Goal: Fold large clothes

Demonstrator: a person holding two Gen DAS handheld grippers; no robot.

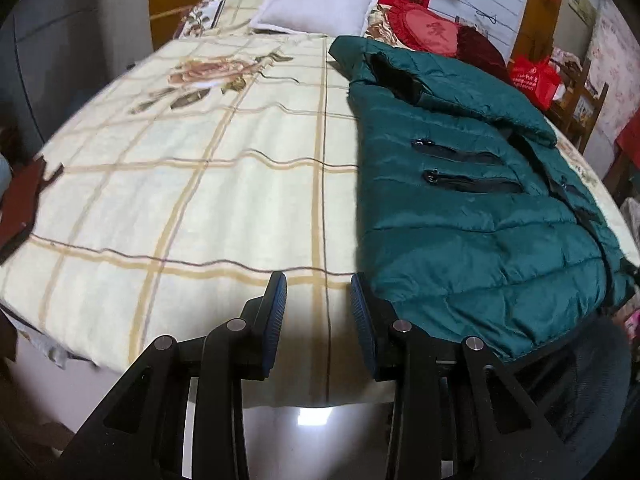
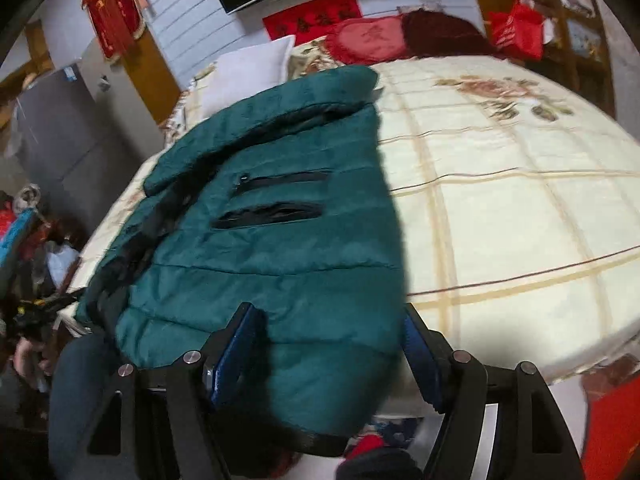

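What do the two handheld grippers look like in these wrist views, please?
Both match: the left gripper and the right gripper have black angular linkage arms with triangular cut-outs and round silver pivot pins. Each finger carries a dark blue ribbed pad. No cables, markings or sleeves are visible.

Bare blanket (image 1: 180, 200) lies open beside the jacket (image 1: 480, 220); a pillow (image 1: 316, 0) blocks the far end.
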